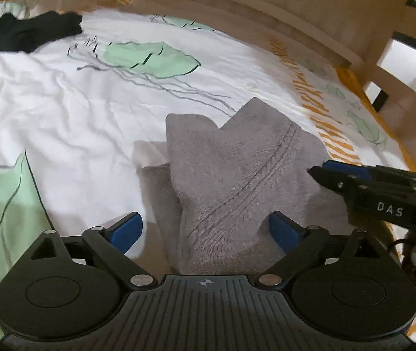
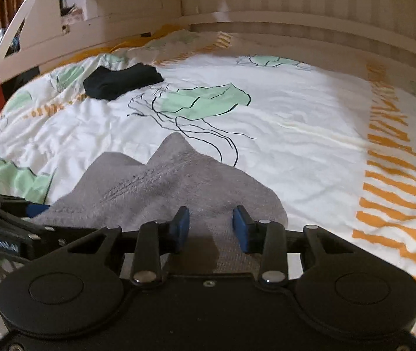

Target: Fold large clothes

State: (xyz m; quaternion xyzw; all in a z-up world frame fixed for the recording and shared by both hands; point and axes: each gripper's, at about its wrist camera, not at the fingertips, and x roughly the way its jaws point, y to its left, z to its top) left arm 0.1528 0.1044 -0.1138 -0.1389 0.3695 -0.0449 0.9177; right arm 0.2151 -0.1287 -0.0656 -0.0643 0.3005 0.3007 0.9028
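Note:
A grey towel-like cloth [image 1: 237,169] lies bunched on the bed, with two pointed corners toward the far side. My left gripper [image 1: 205,231] stands wide open astride its near end; the left pad is clear of the cloth and the right pad is close beside it. My right gripper [image 2: 212,228] is half open over the same cloth [image 2: 155,187], which lies in the gap with neither pad pressing it. From the left wrist view the right gripper [image 1: 317,169] reaches the cloth's right edge. The left gripper [image 2: 36,207] shows at the cloth's left side.
The bed cover [image 1: 61,111] is white with green jellyfish prints and orange stripes. A black garment [image 1: 32,32] lies at the far left, also seen as the black garment [image 2: 120,82]. A pale wooden bed rail [image 1: 266,26] borders the far side.

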